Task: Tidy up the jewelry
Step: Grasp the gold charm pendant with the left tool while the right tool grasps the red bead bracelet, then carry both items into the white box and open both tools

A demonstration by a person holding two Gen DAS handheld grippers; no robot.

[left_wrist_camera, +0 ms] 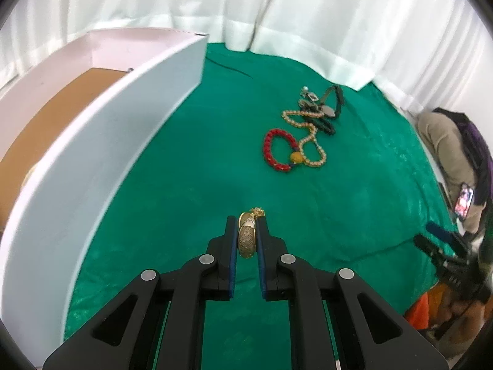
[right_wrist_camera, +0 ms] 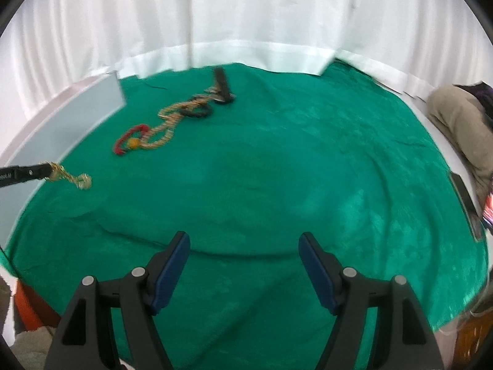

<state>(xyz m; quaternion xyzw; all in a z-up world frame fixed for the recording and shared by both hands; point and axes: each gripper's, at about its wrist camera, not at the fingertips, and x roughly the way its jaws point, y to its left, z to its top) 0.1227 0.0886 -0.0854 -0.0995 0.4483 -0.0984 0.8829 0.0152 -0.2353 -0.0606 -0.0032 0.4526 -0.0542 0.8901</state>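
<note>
My left gripper is shut on a gold mesh bracelet, held above the green cloth. In the right wrist view the bracelet hangs from the left gripper's tip at the far left. A red bead bracelet, a pearl necklace, a black band and small metal pieces lie together on the cloth ahead and to the right. The same pile shows in the right wrist view. My right gripper is open and empty over the cloth.
A white box with a brown cardboard floor stands to the left of my left gripper. White curtains hang behind the table. A seated person with a phone is at the right edge. The green cloth covers the table.
</note>
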